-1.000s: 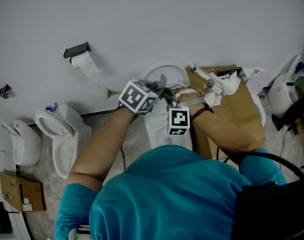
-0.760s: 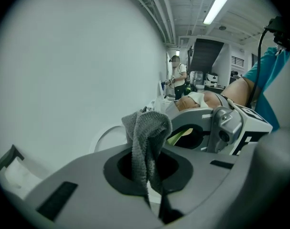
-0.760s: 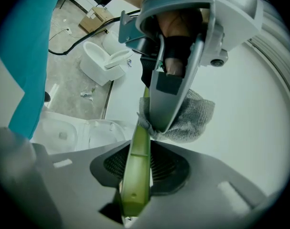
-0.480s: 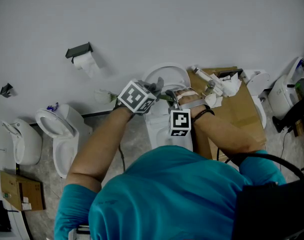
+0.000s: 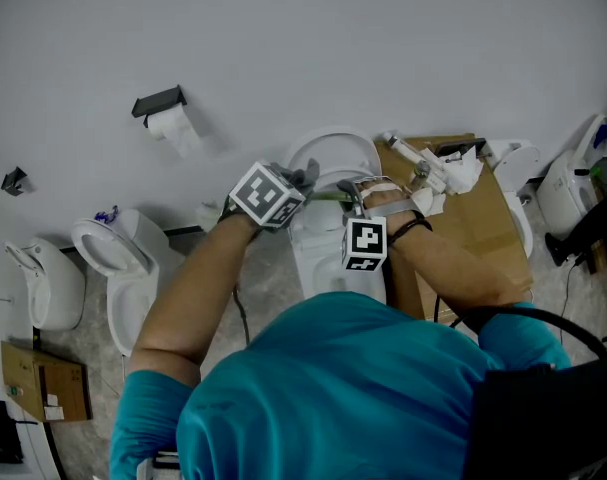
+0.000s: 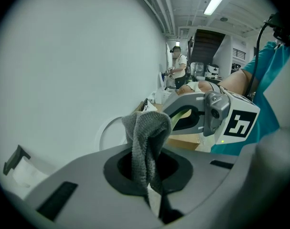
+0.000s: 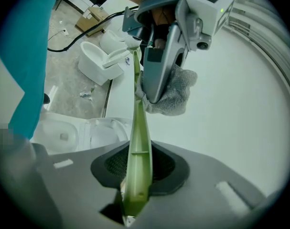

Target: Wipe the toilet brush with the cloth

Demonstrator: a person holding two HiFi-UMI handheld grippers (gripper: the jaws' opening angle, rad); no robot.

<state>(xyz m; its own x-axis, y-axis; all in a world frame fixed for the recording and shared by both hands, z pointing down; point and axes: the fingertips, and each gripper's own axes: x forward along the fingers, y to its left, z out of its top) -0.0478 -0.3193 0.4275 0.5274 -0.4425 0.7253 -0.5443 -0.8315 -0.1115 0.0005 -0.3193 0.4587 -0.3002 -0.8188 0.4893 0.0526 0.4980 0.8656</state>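
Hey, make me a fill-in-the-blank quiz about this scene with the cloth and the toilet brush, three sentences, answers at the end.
1. The left tongs are shut on a grey ____.
2. The brush has a handle coloured ____.
3. A roll of toilet ____ hangs on the wall.

Missing words: cloth; green; paper.
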